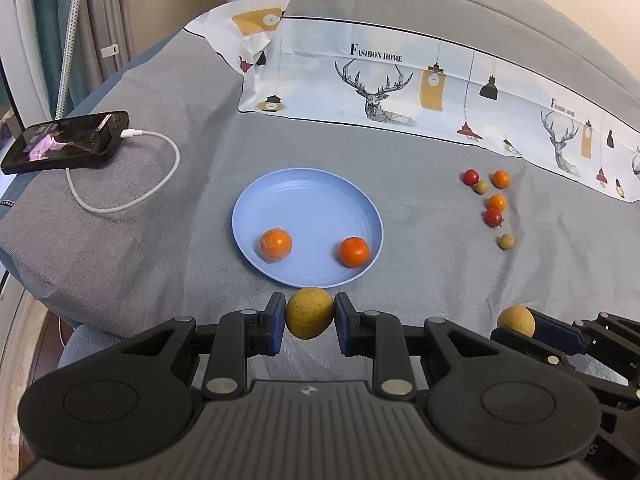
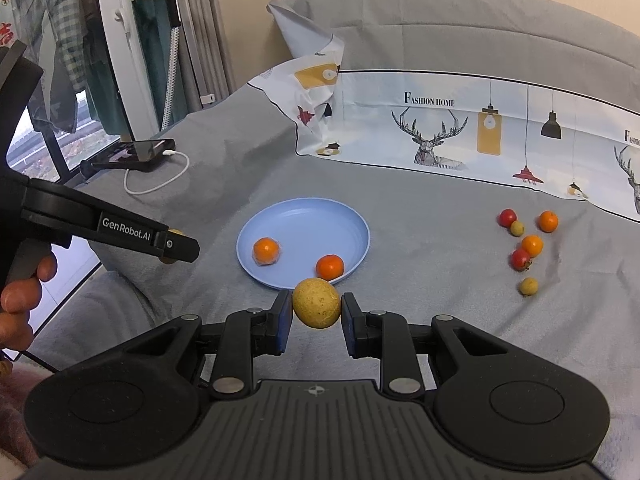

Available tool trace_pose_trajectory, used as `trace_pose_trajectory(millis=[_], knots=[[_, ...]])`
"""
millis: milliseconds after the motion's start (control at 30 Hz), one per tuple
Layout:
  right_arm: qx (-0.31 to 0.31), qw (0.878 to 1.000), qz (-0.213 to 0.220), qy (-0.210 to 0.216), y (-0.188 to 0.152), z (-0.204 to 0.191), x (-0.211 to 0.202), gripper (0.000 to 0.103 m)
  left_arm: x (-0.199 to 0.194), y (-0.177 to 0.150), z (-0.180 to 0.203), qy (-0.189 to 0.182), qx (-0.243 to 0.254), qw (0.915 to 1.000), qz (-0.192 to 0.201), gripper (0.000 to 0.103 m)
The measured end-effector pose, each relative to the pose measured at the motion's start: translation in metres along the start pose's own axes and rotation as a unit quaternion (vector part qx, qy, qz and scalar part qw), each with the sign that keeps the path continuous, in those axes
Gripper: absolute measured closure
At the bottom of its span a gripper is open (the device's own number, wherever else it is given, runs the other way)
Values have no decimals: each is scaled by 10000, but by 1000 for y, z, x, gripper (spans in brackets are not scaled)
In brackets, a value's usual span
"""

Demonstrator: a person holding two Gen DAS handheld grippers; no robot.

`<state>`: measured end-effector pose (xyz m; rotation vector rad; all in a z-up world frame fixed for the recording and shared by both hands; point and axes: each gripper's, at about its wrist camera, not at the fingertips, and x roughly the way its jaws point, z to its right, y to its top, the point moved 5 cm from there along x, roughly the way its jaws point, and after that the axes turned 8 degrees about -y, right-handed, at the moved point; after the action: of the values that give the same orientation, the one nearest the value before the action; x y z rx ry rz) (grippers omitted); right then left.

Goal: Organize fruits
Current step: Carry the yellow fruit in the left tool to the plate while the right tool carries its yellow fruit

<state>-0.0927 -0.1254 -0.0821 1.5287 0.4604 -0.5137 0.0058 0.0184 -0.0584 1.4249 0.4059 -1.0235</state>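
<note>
A bed (image 1: 420, 8) covered with a grey blanket (image 1: 192, 208) filled both views, and a white pillowcase printed with deer and lamps (image 1: 400, 80) lay across its far part. On the blanket, near the middle, sat a light blue plate (image 1: 304, 196) that carried two orange fruits (image 1: 275, 244) apart from each other near its close rim. At the left edge of the bed a black phone (image 1: 64, 142) lay with a white cable (image 1: 160, 176) plugged into it and looping over the blanket. The left tongs (image 1: 309, 314) pointed steeply down toward the bed just short of the plate's near rim, their blue pads pressed on both sides of a yellow-brown fruit (image 1: 309, 313), so they were clamped narrowly on it. In the right wrist view the person's hand (image 2: 20, 304) showed wrapped around the left tool's handle at the left edge, its fingers curled. The right tongs (image 2: 316, 308) tilted less steeply and were clamped the same way on a second yellow-brown fruit (image 2: 317, 303), held above the blanket just in front of the plate. In the left wrist view that second fruit showed at the lower right, well apart from the first. Farther right on the blanket lay a loose cluster of small fruits (image 1: 494, 204): two red, two orange and two dull yellow, some touching, well apart from the plate.
</note>
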Motion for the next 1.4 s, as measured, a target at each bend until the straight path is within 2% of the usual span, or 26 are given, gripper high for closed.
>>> trace_pose_trajectory(millis=[633, 1100, 1400], knots=[[-122, 9997, -207, 48, 20, -8, 52, 76, 40, 31, -19, 64, -130, 9998, -151, 74], [-259, 9985, -473, 98, 40, -16, 128, 76, 101, 60, -35, 166, -159, 9989, -406, 74], [-324, 9968, -717, 116, 41, -21, 172, 76, 137, 68, -43, 247, -150, 9978, -595, 74]])
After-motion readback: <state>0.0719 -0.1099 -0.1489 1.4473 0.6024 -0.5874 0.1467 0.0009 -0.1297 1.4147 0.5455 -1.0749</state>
